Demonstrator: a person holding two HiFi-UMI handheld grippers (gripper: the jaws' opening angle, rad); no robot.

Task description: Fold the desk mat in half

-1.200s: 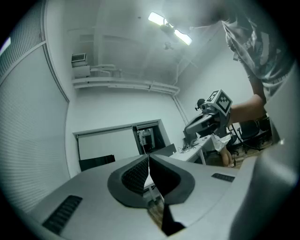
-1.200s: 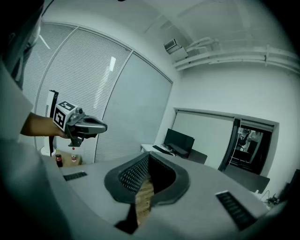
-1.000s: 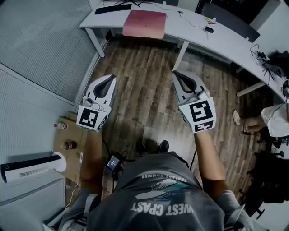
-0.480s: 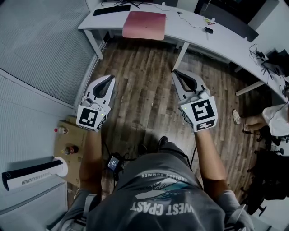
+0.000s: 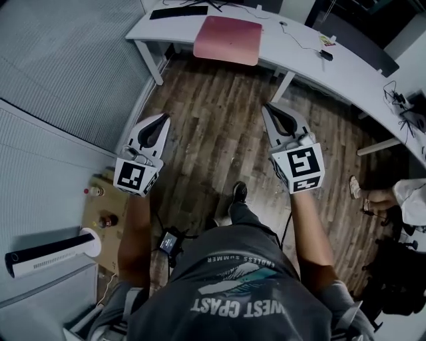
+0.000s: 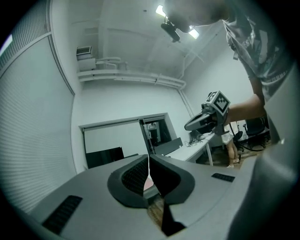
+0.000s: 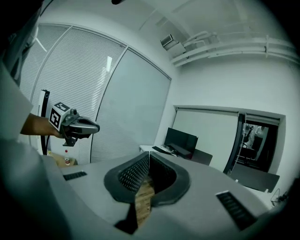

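Left gripper (image 5: 162, 118) and right gripper (image 5: 270, 107), jaws pressed together and empty, hang over wood floor (image 5: 213, 143), with the pink desk mat (image 5: 228, 38) on the white desk (image 5: 172, 30) well ahead.

Dark wood-plank floor (image 5: 213, 126) runs up to a long white desk (image 5: 303, 60) on slim white legs, which bends away to the right; a wall of closed slatted blinds (image 5: 66, 60) lines the left side, with a plain grey panel (image 5: 46, 173) below it; a brown cardboard box (image 5: 96, 216) and a white tower unit (image 5: 50, 253) (lying on its side) sit at that wall's foot; a dark monitor (image 7: 181, 139) stands on the desk before a pale roller screen (image 7: 208, 136), beside an open doorway (image 7: 255, 136); white pipes (image 6: 131, 78) and a vent (image 6: 84, 50) hang under the ceiling; a ceiling lamp (image 6: 161, 10) glows overhead.
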